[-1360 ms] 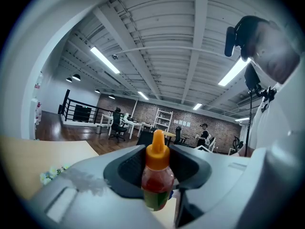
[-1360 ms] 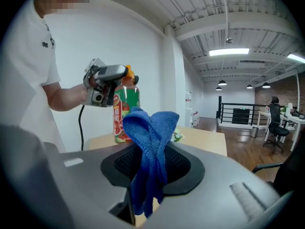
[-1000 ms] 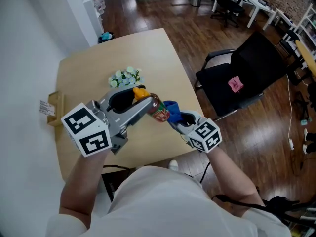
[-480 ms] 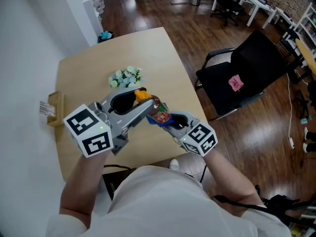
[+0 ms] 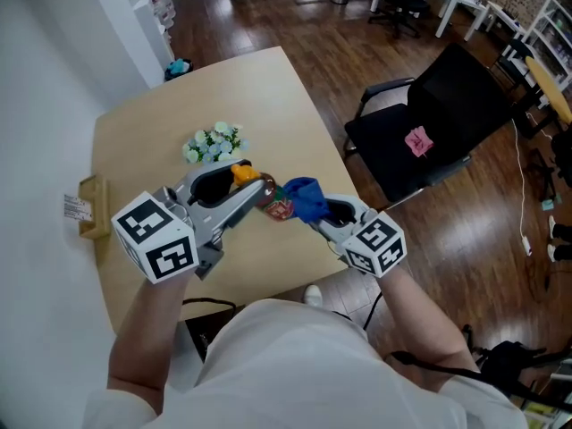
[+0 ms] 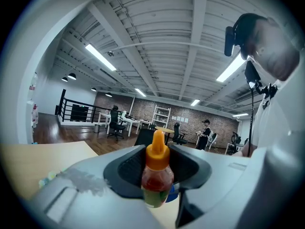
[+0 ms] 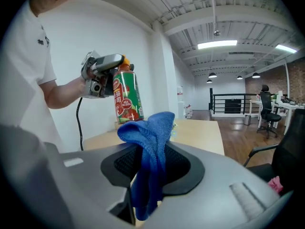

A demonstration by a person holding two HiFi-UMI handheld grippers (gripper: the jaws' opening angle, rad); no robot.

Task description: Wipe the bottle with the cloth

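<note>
My left gripper [image 5: 253, 184] is shut on a small sauce bottle [image 5: 269, 198] with an orange cap [image 5: 241, 173] and a red and green label, held above the wooden table [image 5: 143, 141]. In the left gripper view the bottle [image 6: 156, 180] stands upright between the jaws. My right gripper [image 5: 323, 211] is shut on a blue cloth [image 5: 305, 197], which bunches up against the bottle's lower end in the head view. The right gripper view shows the cloth [image 7: 148, 149] hanging from the jaws, with the bottle [image 7: 127, 95] just beyond it in the left gripper [image 7: 110, 62].
A small bunch of pale artificial flowers [image 5: 212, 142] lies on the table behind the grippers. A wooden holder [image 5: 89, 207] sits at the table's left edge. A black office chair [image 5: 429, 123] with a pink item on its seat stands to the right on the wooden floor.
The right gripper has moved the blue cloth from under the bottle's label up and right along its lower end. The left gripper and bottle stay nearly where they were.
</note>
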